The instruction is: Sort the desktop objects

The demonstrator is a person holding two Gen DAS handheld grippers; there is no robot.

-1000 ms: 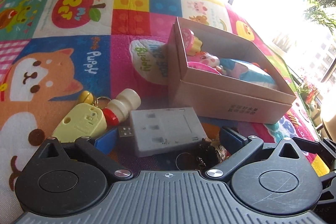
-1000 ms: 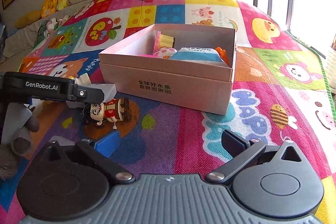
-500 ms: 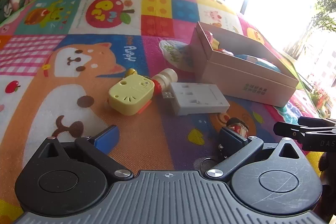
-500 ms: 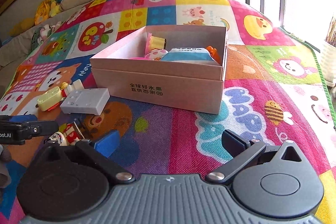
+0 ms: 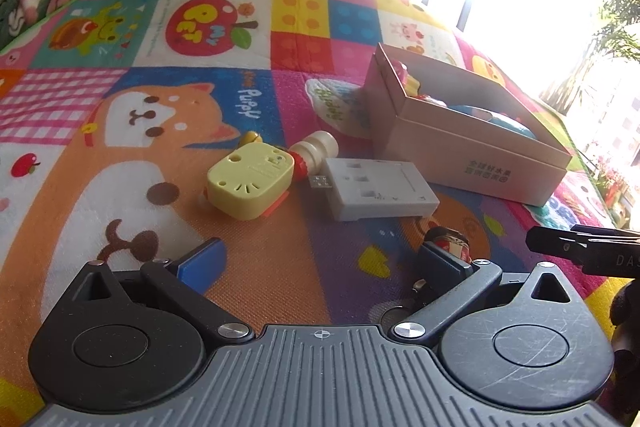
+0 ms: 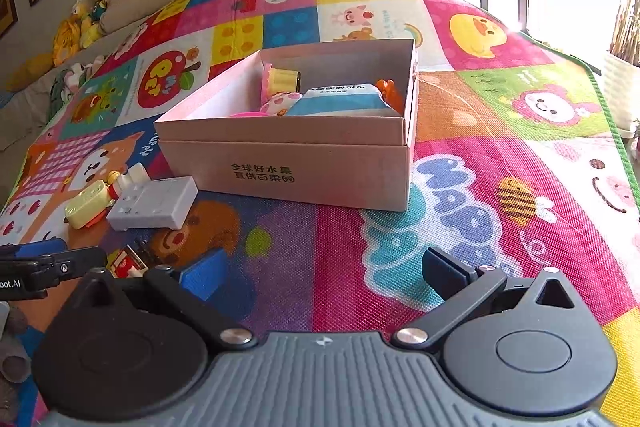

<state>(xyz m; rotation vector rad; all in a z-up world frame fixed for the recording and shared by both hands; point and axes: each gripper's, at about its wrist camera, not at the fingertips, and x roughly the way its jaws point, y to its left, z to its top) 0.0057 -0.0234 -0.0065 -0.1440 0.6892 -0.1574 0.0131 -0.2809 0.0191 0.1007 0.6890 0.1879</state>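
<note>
Across both views, a patchwork mat [image 5: 120, 187], no worktop as such.

On it, right of centre in the left wrist view and dead centre in the right, an open box [image 5: 480, 163], already holding a blue-and-white packet and a few pink and yellow toys. Sits smaller and farther off in the left view than a second ago.

At the bottom of the left view, the left hand-held gripper [image 5: 320, 261], fingers wide apart and clamped on nothing. Drawn back and up from the loose pile, which a second ago lay right against its fingertips. At the bottom of the right view, the right hand-held gripper [image 6: 324, 273], likewise spread and empty, low over the mat in front of the box.

Centre of the left view, now well clear of the fingers:
- a grey block [image 5: 376, 191] with a USB plug at its left end;
- just left of it, a yellow toy [image 5: 248, 187];
- between and behind those two, a small white bottle [image 5: 314, 151] with a red base.

Smallest, a red-and-white figurine [image 5: 450, 243], just beyond the right fingertip of the left unit. Cannot tell whether touching it.

Reads as a retreat without a catch: four loose pieces not yet boxed, so sorting only partly done. Likely next, a fresh approach to one of them, the figurine being nearest.
</note>
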